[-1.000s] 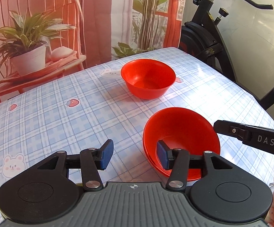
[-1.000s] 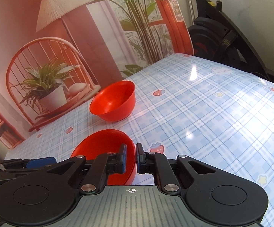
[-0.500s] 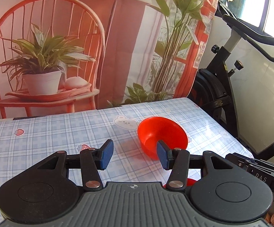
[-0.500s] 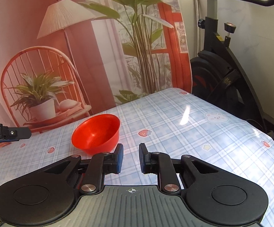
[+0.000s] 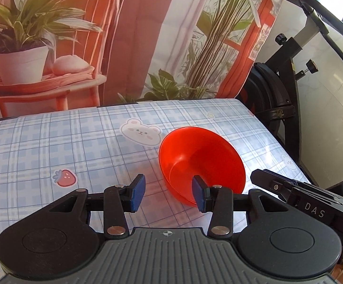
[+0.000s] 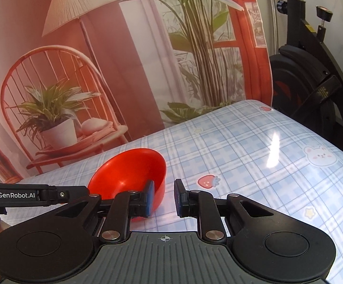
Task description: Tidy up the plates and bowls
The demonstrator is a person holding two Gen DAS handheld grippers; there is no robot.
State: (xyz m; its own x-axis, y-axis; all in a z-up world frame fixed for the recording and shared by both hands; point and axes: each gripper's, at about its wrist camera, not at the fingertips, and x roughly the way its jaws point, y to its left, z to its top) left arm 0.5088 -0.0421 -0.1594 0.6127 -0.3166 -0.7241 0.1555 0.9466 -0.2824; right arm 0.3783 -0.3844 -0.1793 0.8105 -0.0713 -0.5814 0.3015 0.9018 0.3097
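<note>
The fingers (image 5: 138,190) of the left gripper (image 5: 169,193) stand wide apart with nothing between their blue pads, above the checked cloth of the worktop (image 5: 53,146). From the left wrist camera a red bowl (image 5: 201,163) sits at about 1 o'clock from that gap; the right-hand finger overlaps the bowl's near rim in the picture, though whether it touches cannot be told. The bowl's mouth faces the lens, so its smooth inside shows. A bear print (image 5: 140,132) lies on the cloth at 11 o'clock from the bowl, and a strawberry print (image 5: 65,177) is at 9 o'clock, well apart from it. The black body of the right gripper (image 5: 296,195), lettered DAS, enters at 3 o'clock, just beside the bowl.

In the right wrist view the right gripper (image 6: 163,197) has its fingers (image 6: 179,198) parted by a moderate gap, holding nothing. The red bowl (image 6: 128,175) is at 10 o'clock from that gap, its near wall behind the left-hand finger; contact cannot be judged. The left gripper's arm (image 6: 29,195), marked GenRobot.AI, reaches in from 9 o'clock up to the bowl's edge. A strawberry print (image 6: 206,181) lies just past the right-hand finger. Behind the worktop (image 6: 254,146) hangs a printed backdrop (image 6: 124,59) with a chair, a potted plant and a lamp; an exercise bike (image 6: 313,82) stands at 2 o'clock.
</note>
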